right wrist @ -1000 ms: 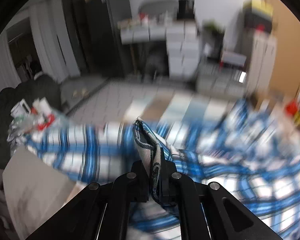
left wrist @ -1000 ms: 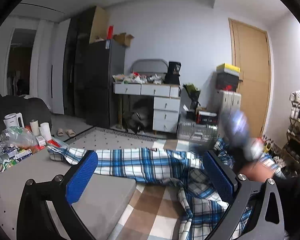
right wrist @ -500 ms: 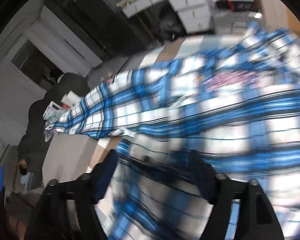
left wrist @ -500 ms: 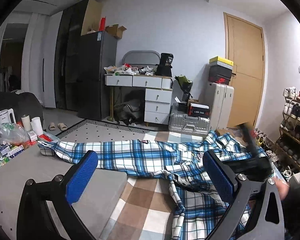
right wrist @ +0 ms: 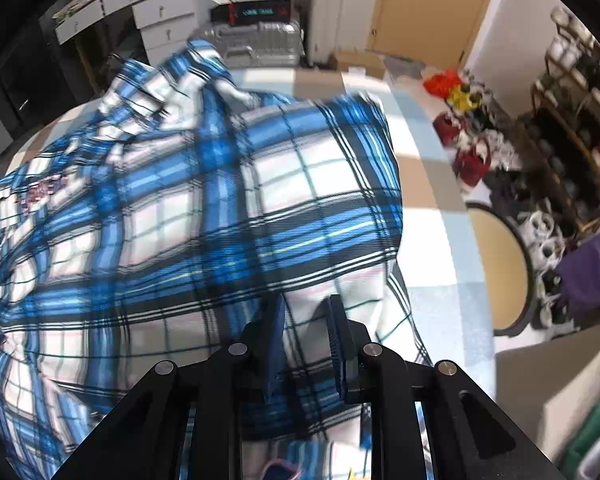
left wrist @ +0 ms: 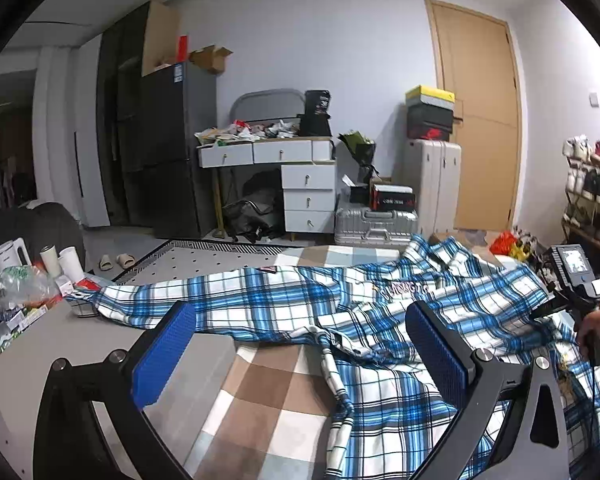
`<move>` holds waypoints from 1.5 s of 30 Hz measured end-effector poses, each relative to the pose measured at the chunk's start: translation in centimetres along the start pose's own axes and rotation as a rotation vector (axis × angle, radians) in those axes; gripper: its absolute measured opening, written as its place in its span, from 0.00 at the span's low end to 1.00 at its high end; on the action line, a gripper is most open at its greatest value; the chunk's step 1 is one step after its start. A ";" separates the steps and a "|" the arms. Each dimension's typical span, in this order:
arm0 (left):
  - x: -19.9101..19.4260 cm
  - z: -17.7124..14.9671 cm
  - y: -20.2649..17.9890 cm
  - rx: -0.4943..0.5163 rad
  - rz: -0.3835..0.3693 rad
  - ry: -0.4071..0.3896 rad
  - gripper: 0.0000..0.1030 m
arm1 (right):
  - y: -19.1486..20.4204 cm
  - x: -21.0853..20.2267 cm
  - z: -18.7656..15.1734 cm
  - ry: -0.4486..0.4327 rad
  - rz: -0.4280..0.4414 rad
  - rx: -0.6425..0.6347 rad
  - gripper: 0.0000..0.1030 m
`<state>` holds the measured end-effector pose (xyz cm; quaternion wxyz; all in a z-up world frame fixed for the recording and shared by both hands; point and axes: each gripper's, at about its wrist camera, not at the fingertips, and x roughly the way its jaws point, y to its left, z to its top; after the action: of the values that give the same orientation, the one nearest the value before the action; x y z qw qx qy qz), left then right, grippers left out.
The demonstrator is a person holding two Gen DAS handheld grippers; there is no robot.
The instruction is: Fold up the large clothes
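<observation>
While the right tool (right wrist: 306, 344) is closing on the blue-and-white plaid cotton shirt (right wrist: 204, 208) and the left tool (left wrist: 300, 356) is hovering wide open and empty, a thin pinch is risking slippage.

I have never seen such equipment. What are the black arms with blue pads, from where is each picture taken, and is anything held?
No robot here: a person holds one two-finger gripper in each hand, each with a camera looking along its fingers. The left camera shows the left gripper wide open and empty above a blue plaid shirt, which lies spread over a checked cover. At the right edge you see the person's hand carrying the other tool. The right camera looks down on the same shirt; the right gripper is closing, with cloth seemingly between its pads, not yet clearly pinched.
</observation>
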<state>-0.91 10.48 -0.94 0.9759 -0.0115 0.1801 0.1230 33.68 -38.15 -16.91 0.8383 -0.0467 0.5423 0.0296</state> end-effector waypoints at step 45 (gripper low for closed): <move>3.6 -0.7 3.3 -0.023 0.140 0.117 0.99 | 6.2 -18.1 -10.8 -0.346 0.290 -0.025 0.64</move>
<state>1.27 14.45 -2.79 0.9525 -0.0174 0.2356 0.1923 15.85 -33.15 -5.08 0.9051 0.0270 0.3913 0.1639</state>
